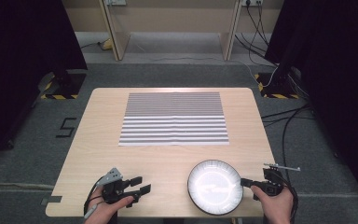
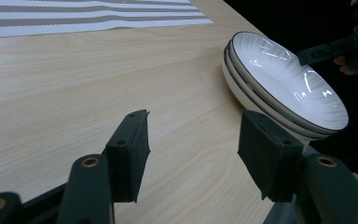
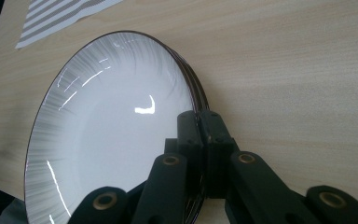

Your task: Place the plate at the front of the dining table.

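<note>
Table (image 1: 168, 158): pale wood, a striped placemat (image 1: 174, 118) lying flat across its far half.
Plate stack (image 1: 214, 185): white plates with dark rims, nested, at the near right edge of the table, well apart from the placemat.
Handling: judged stiff, glazed and slippery, fragile at the rim; the stack looks heavy for a one-sided pinch.
Hold point: the rim; a second grip on the opposite edge appears advisable.
Appearance: glossy well, fine radial ridges toward the edge, thin brown-black rim line.
Right gripper (image 3: 199, 140): jaws clamped on the top plate's near rim.
Left gripper (image 1: 137, 184): jaws apart, empty, left of the stack.
</note>
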{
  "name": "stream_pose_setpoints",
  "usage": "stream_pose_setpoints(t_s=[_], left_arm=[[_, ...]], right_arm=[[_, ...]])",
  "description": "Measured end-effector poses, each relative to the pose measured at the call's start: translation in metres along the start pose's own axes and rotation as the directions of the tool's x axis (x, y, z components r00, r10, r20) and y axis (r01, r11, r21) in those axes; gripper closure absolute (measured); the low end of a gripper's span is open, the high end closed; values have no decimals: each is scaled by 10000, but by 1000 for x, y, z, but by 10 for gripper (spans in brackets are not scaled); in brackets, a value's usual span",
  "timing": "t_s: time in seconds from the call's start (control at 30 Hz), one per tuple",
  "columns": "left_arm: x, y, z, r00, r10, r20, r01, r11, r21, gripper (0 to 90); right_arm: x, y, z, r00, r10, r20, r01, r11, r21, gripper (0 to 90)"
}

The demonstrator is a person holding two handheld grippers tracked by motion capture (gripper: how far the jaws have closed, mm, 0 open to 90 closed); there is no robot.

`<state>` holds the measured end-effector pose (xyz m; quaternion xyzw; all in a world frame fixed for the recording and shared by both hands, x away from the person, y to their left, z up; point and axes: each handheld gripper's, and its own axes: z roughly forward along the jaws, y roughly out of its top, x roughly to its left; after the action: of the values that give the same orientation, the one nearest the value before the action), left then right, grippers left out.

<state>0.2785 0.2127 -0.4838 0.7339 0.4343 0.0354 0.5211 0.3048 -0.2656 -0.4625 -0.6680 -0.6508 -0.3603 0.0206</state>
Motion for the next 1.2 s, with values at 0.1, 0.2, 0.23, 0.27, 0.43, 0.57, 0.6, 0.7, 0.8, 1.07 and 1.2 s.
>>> stream_pose_setpoints(t_s=[0.1,0.2,0.23,0.27,0.43,0.57,0.6,0.7,0.8,1.07,1.2], left_arm=[[-6,6,6,9997,77,250,-78,10000,47,432],[-12,12,15,9982,66,593,-72,9999,97,444],[-14,14,18,9975,93,696,-103,9999,132,444],[-14,14,18,9975,93,696,-103,9999,132,447],[-29,25,37,9935,369,1081,-408,9986,345,448],[-41,28,58,9891,418,1413,-514,9966,649,452],[-45,29,66,9874,397,1532,-517,9958,755,454],[-48,30,76,9875,408,1522,-548,9945,893,456],[-51,33,93,9891,202,1462,-357,9939,1047,459],[-50,35,108,9928,178,1185,-336,9906,1326,590],[-53,34,109,9928,321,1156,-468,9908,1273,644]], right_arm=[[0,1,0,9998,188,0,-188,9998,70,883],[-4,1,0,9979,591,-271,-588,9982,116,883],[-6,1,0,9972,655,-357,-651,9978,137,883],[-7,0,0,9957,807,-456,-798,9966,215,883],[-13,0,0,9866,1351,-916,-1318,9904,411,881],[-15,-1,0,9816,1543,-1125,-1506,9878,410,880],[-16,-1,0,9792,1638,-1198,-1597,9862,431,881],[-18,-1,0,9755,1763,-1318,-1706,9839,531,881],[-21,-1,3,9656,1995,-1668,-1891,9790,766,881],[-14,-4,8,9700,1784,-1651,-1667,9826,824,877],[-12,-5,9,9718,1749,-1580,-1644,9834,770,861]])
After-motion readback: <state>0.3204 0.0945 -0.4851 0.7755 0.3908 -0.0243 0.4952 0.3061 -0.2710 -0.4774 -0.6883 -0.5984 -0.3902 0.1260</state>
